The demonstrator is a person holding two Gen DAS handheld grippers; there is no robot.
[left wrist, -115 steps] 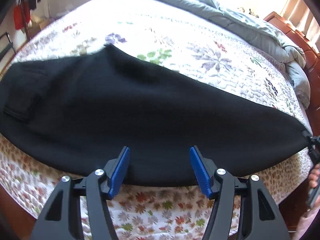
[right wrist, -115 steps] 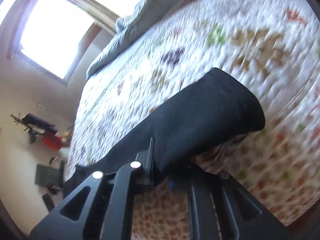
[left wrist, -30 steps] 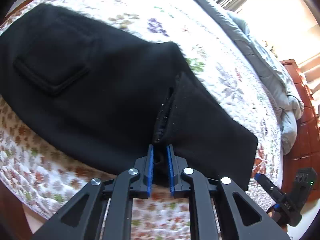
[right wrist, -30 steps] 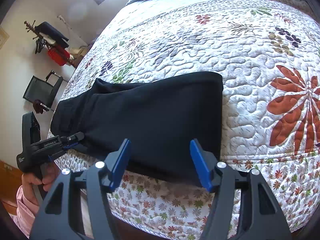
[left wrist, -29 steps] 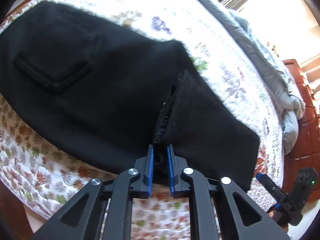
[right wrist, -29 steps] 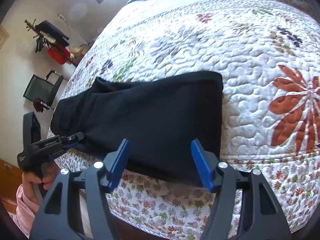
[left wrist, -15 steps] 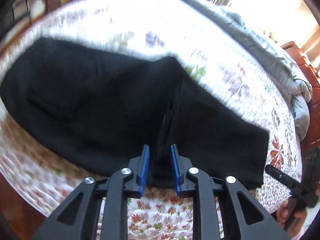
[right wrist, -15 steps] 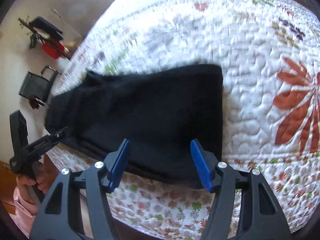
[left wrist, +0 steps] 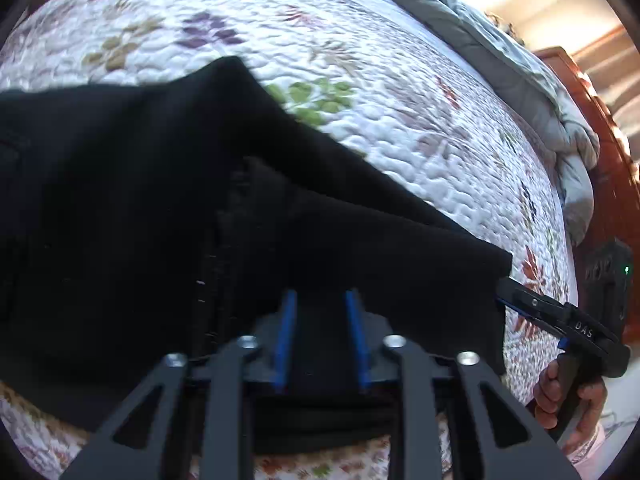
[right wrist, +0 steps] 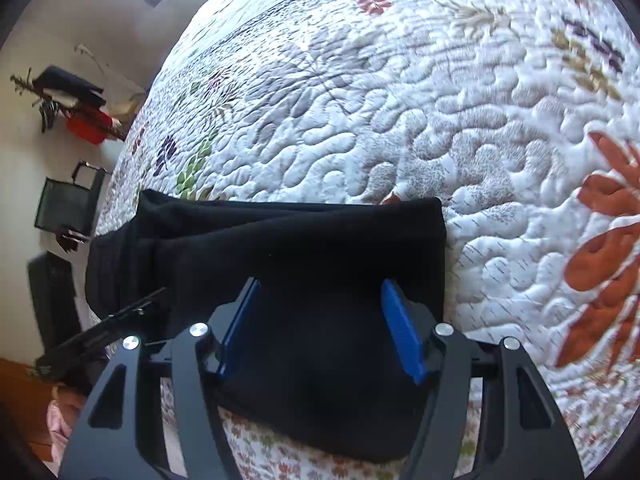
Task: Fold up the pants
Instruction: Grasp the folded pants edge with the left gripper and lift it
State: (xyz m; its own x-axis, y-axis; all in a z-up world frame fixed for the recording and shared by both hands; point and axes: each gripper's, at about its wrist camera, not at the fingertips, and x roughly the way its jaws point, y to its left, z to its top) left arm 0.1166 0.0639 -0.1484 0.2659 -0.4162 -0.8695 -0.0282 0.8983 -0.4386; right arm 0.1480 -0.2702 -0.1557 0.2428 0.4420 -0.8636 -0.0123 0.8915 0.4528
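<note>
The black pants (left wrist: 140,208) are lying soft and limp across the frame's middle on the quilt (left wrist: 400,92), the left gripper (left wrist: 320,336) pinching a fold, the right gripper (right wrist: 320,328) hovering spread over the hem edge

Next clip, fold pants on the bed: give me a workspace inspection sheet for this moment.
Surface: floral quilt covering the bed.
Job's things: black pants lying along the bed's near edge, a raised fold in the middle.
Clutter: grey duvet bunched at the far side.
Grippers: left gripper narrowed on a ridge of pants fabric; right gripper open over the leg end.
Cables: nothing seen.
Surroundings: wooden bed frame; black chair, coat rack by the wall.
</note>
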